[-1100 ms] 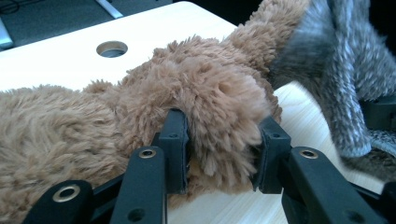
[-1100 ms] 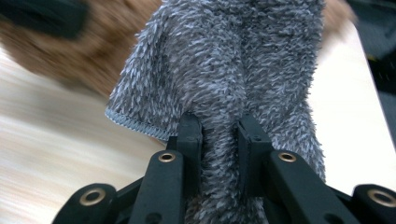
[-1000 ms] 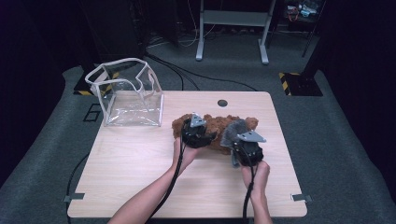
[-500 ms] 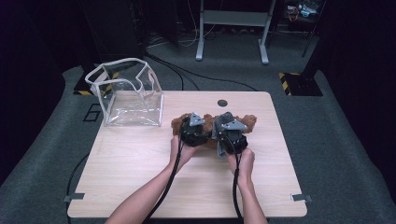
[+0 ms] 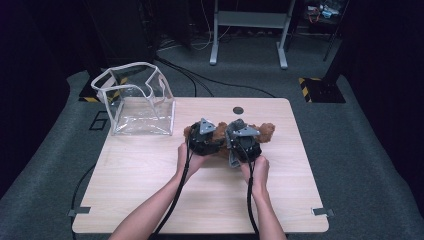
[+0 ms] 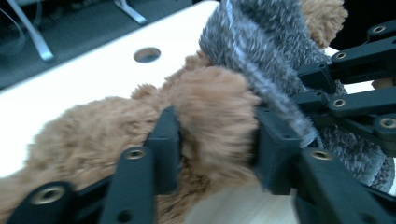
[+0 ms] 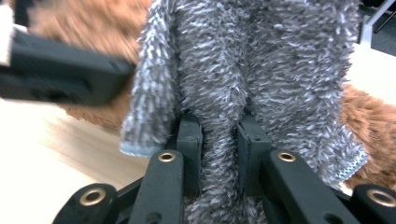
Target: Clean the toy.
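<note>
Left claw (image 6: pixel 212 140) clamped on brown plush limb (image 6: pixel 210 116), right claw (image 7: pixel 217 135) pinching grey fuzzy cloth (image 7: pixel 243 60), seemingly draped over it.

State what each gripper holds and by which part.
The left gripper clamps a limb-like lobe of the brown plush toy. The right gripper is shut on a fold of the fuzzy grey knitted garment on that toy.

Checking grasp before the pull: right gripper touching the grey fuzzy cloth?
Touching. The right gripper view shows the right gripper with both jaws pinching a fold of the grey fuzzy cloth.
</note>
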Available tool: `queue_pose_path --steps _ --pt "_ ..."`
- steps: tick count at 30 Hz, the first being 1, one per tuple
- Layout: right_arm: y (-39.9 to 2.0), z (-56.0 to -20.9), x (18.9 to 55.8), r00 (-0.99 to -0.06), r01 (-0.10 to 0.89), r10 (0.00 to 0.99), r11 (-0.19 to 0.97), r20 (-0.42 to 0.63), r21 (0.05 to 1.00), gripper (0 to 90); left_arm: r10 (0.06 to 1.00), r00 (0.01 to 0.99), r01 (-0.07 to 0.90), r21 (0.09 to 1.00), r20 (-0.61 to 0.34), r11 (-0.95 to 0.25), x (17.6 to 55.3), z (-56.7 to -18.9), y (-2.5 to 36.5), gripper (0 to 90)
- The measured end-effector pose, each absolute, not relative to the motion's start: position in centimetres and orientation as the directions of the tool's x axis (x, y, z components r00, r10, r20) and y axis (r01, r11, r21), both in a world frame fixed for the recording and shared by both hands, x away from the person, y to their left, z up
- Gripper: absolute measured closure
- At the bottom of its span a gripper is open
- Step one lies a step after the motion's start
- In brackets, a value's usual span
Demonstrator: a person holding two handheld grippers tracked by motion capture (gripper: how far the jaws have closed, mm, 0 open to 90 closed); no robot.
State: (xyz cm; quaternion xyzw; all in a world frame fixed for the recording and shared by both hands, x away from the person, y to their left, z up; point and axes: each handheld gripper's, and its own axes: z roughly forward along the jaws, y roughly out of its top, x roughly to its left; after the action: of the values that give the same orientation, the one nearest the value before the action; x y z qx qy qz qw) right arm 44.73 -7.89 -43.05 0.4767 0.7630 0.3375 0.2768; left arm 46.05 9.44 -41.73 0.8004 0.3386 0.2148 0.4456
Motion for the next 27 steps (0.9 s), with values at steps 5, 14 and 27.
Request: queue_pose_path --steps 5,14,27 --pt "-8.1 -43.2 44.9 -0.396 0.545 0.913 0.321 -0.1 0.774 74.5 0.737 0.674 0.344 0.863 0.048 -0.371 46.0 -41.8 10.3 63.7" --pt "-7.7 -41.8 44.0 -0.431 0.507 0.901 0.283 -0.046 0.814 74.3 0.73 0.683 0.369 0.866 -0.007 -0.337 46.7 -42.0 11.1 71.8" --pt "-5.4 -42.2 44.9 -0.445 0.505 0.888 0.353 -0.112 0.788 74.5 0.738 0.673 0.39 0.868 -0.043 -0.306 47.2 -42.4 11.3 72.5"
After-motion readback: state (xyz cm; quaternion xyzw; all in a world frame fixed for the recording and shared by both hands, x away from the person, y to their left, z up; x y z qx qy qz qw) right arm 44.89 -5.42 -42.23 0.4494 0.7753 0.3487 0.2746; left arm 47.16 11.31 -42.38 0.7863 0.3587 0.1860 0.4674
